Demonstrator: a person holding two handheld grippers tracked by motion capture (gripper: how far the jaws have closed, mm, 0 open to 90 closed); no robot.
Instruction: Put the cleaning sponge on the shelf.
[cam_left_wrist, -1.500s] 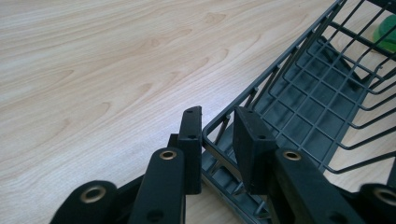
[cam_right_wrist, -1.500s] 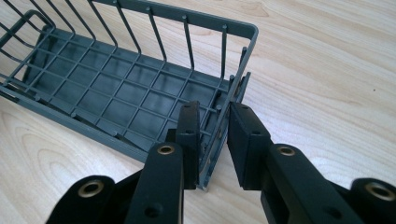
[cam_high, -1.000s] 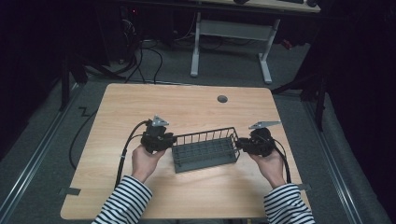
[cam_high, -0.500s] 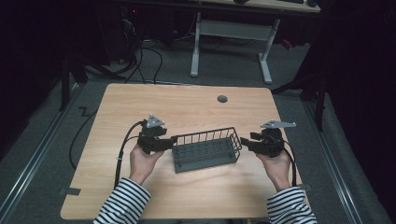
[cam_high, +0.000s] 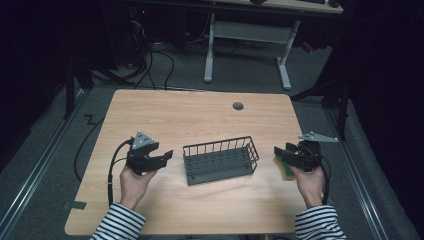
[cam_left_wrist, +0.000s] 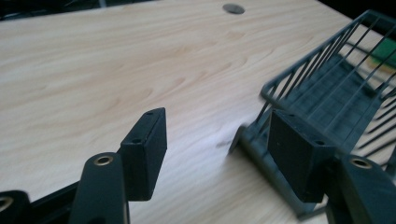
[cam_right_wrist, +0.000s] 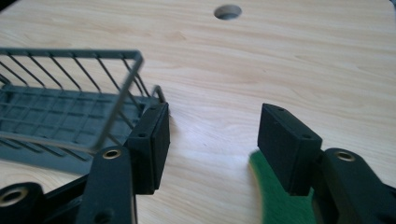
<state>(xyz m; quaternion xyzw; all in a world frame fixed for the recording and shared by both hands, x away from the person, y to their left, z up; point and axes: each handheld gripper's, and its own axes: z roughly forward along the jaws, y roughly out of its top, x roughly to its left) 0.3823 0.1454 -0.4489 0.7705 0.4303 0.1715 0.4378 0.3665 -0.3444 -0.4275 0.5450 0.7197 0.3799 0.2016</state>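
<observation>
Jaws spread wide and gripping nothing, the right gripper (cam_high: 292, 157) hangs just over a green, yellow-edged sponge (cam_high: 285, 167) lying flat on the light wooden table (cam_high: 200, 115), right beside that hand. The left gripper (cam_high: 152, 159), also spread and empty, is well apart from it. Between them stands a dark grey wire basket (cam_high: 220, 160), its long axis running from one hand to the other.

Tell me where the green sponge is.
In the high view the green sponge lies near the table's right edge, under the right gripper and right of the wire basket.
</observation>
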